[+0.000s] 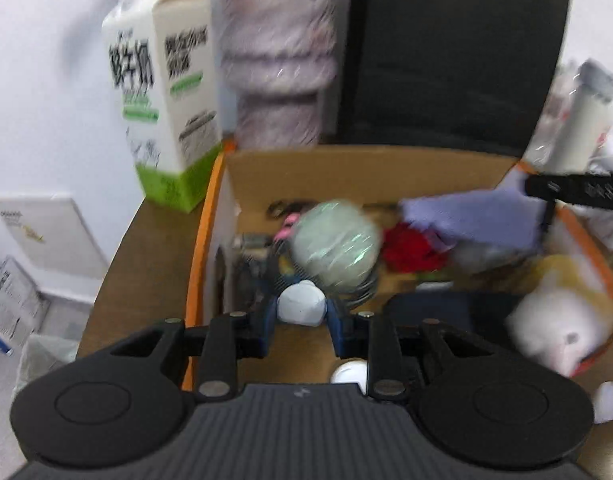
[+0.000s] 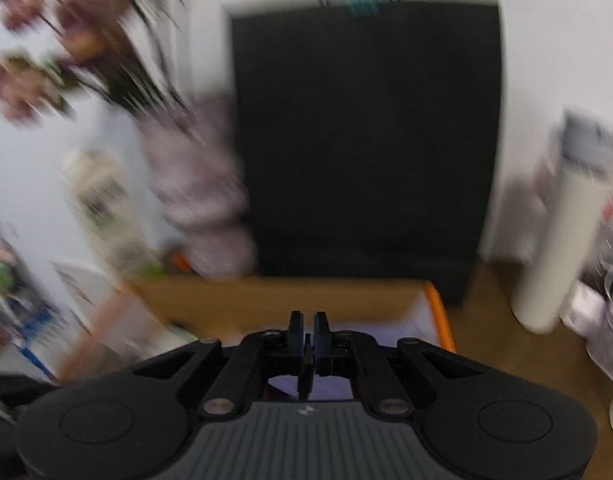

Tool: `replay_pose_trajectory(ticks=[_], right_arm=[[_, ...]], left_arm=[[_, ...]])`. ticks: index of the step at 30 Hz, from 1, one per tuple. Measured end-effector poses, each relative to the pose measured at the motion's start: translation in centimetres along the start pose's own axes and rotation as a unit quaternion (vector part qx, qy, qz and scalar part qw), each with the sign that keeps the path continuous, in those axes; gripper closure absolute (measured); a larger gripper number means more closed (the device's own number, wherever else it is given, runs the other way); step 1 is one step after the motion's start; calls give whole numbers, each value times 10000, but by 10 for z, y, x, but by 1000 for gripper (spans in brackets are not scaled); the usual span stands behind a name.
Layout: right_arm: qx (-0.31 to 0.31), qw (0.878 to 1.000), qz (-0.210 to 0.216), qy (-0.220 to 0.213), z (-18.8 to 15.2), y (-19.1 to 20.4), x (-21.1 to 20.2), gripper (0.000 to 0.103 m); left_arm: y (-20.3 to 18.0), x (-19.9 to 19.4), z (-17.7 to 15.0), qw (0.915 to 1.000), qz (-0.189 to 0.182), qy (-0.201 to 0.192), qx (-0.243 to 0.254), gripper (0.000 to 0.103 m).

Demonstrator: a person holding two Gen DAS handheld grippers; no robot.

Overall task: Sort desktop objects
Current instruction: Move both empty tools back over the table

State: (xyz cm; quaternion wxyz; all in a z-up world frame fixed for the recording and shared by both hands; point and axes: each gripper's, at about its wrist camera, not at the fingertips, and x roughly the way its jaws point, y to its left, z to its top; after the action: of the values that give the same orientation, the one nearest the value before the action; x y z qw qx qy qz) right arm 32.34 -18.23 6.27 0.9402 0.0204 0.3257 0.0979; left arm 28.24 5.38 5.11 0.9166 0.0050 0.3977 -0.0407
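Note:
My left gripper [image 1: 301, 312] is shut on a small white lump-shaped object [image 1: 300, 307] and holds it over the open cardboard box [image 1: 362, 172]. The box holds a pale green ball [image 1: 334, 246], a red item [image 1: 408, 250], a lilac cloth [image 1: 478, 216], a white plush toy [image 1: 554, 334] and other clutter. My right gripper [image 2: 307, 326] is shut, with a thin dark flat piece [image 2: 305, 376] between its fingers, above the box's right part [image 2: 290, 300]. It shows in the left wrist view as a black bar [image 1: 578, 190]. Both views are blurred.
A white and green milk carton [image 1: 166, 92] and a pinkish ribbed vase [image 1: 278, 60] stand left of a black bag [image 1: 446, 52] behind the box. A white cylinder bottle [image 2: 558, 236] and wrapped clutter [image 2: 602, 308] stand at the right on the wooden desk [image 1: 146, 264].

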Motion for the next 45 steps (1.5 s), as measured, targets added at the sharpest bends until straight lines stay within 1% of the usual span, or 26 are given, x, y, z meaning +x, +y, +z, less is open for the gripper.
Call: replay_pose_trajectory(ticks=[1,2,3,4,5,6,7,8,10,11,13,15,17,19,22,24,25,26,29,30,32,35,38,40,43,45], right_arm=[[44,9999,-152,67,-7,-8,7,96],[66,9995,-265,170,-13,-16,12,93],[107,9991,-282,309,-17,-23,15,91],[130,9987,-251,423,-20,-27,15,89],[114,9986,-209,472,-20,-30,14,79],[72,9988,-199,436,-19,-32,10,64],[13,9990,-236,375,-18,-32,4,57],[-74,9991,-283,298,-15,-29,-4,49],[-216,9991,-338,148,-7,-25,-22,46],[-283,9990,-333,123,-3,-24,-31,43],[-461,9984,-337,60,-4,-19,-53,33],[-662,9971,-350,-104,-10,-12,-74,20],[-833,9954,-329,-332,-31,-6,-100,16],[-888,9945,-236,-506,-56,-4,-122,15],[-783,9956,-95,-502,-103,-5,-149,15],[-703,9964,-48,-466,-135,-5,-164,15],[-697,9966,-46,-432,-152,-5,-172,15],[-692,9967,-61,-418,-166,-5,-177,15],[-703,9967,-208,-360,-208,-6,-194,15],[-647,9971,-253,-300,-219,-7,-198,15],[-475,9983,-229,-258,-238,-12,-210,15],[-269,9987,-252,-355,-261,-13,-227,13],[-274,9989,-246,-301,-278,-9,-232,12],[-358,9987,-298,-182,-285,-6,-230,12],[-396,9985,-219,-301,-280,-9,-233,12],[-575,9974,-194,-394,-267,-13,-226,11]], left_arm=[[1,3,-1,10000,50,7,5,75],[1,1,-3,9999,39,-54,95,69],[0,0,-3,9999,11,-41,133,55],[0,-2,-3,9999,-21,-33,125,46],[0,-5,-1,9999,-66,-71,109,33],[-2,-11,0,9998,-99,-135,109,30],[-4,-17,2,9997,-135,-181,123,29],[-6,-25,4,9995,-173,-220,116,26],[-7,-41,5,9995,-166,-271,55,15],[-8,-47,6,9995,-135,-278,39,14],[-8,-67,0,9995,-110,-283,-16,11],[-7,-85,-13,9988,-229,-424,-132,3],[-10,-99,-30,9983,-342,-429,-208,3],[-16,-115,-52,9971,-498,-531,-219,3],[-25,-144,-98,9914,-930,-887,-246,0],[-32,-155,-130,9893,-1051,-987,-224,0],[-36,-158,-146,9902,-955,-1000,-220,0],[-40,-160,-162,9919,-756,-999,-212,0],[-54,-160,-203,9961,7,-879,-73,0],[-56,-160,-213,9963,173,-835,-91,0],[-56,-163,-230,9967,249,-749,-204,0],[-51,-164,-244,9968,128,-681,-398,0],[-53,-159,-244,9969,403,-577,-362,0],[-55,-158,-242,9965,402,-642,-350,0],[-66,-152,-238,9962,503,-696,-171,0],[-71,-146,-234,9964,468,-695,-119,0]])
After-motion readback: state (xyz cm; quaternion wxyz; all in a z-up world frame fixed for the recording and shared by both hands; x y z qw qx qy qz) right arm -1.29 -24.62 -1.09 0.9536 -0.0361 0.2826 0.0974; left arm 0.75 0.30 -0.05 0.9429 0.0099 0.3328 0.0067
